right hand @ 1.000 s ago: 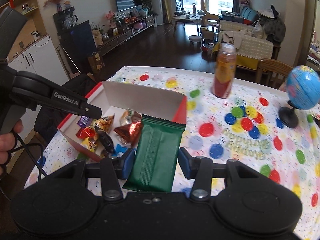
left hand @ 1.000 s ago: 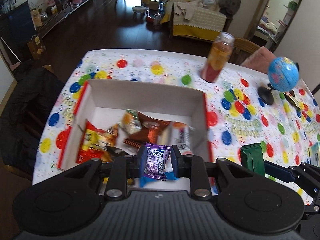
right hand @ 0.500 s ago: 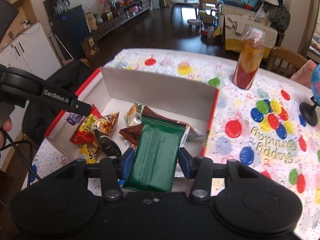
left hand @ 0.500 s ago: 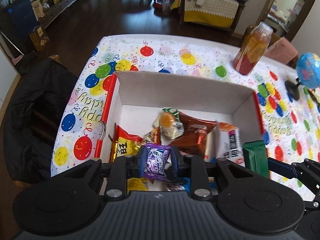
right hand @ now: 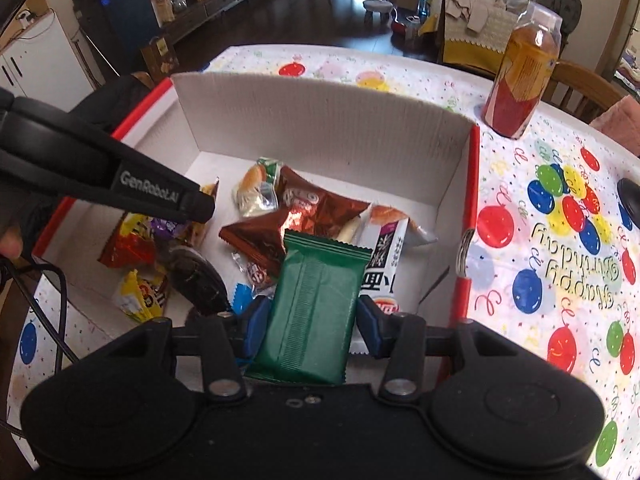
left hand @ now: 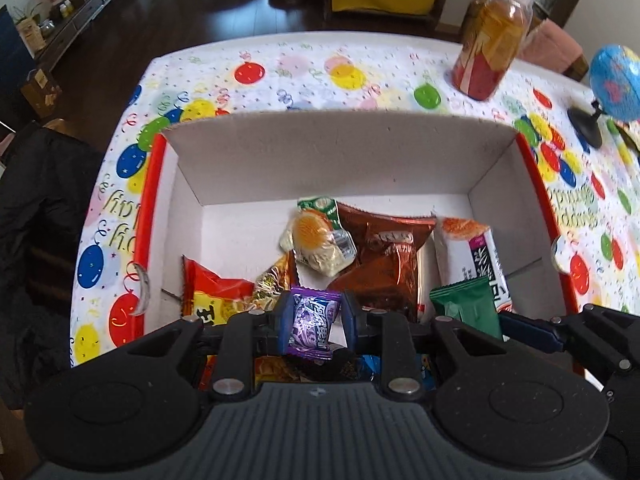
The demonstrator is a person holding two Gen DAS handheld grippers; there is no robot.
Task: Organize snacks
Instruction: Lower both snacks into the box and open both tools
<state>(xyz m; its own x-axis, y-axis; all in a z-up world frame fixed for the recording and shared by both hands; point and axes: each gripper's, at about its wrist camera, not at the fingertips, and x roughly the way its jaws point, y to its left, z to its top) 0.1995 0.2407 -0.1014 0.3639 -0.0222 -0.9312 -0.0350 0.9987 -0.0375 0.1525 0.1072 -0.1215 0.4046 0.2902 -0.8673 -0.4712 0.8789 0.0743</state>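
Both hand-held grippers have dropped lower and come in over the box [left hand: 340,160] since a second ago, so the snacks inside are looking way bigger now. Left hand-held gripper [left hand: 316,316] is pinching a little purple candy [left hand: 310,320] by its crinkly foil sides, jaws nearly pressed together, hanging over the near side of the box. Right hand-held gripper [right hand: 310,316] is clamping a flat green packet [right hand: 316,300], smooth matte wrapper with sawtooth ends, jaws sitting partway apart because the pack is wide; it's hovering over the box's near right corner. Both are pointing steeply down, which I'm guessing is so the snacks just drop straight in. Box is white corrugated card with red outer edges, sitting on the counter [right hand: 540,240] with its balloon-print cloth. Already in there: a shiny brown foil bag [left hand: 384,256], a white bar pack [left hand: 476,256], a red-and-yellow bag [left hand: 216,292]. Juice bottle [right hand: 524,76] is standing near the counter's far edge.
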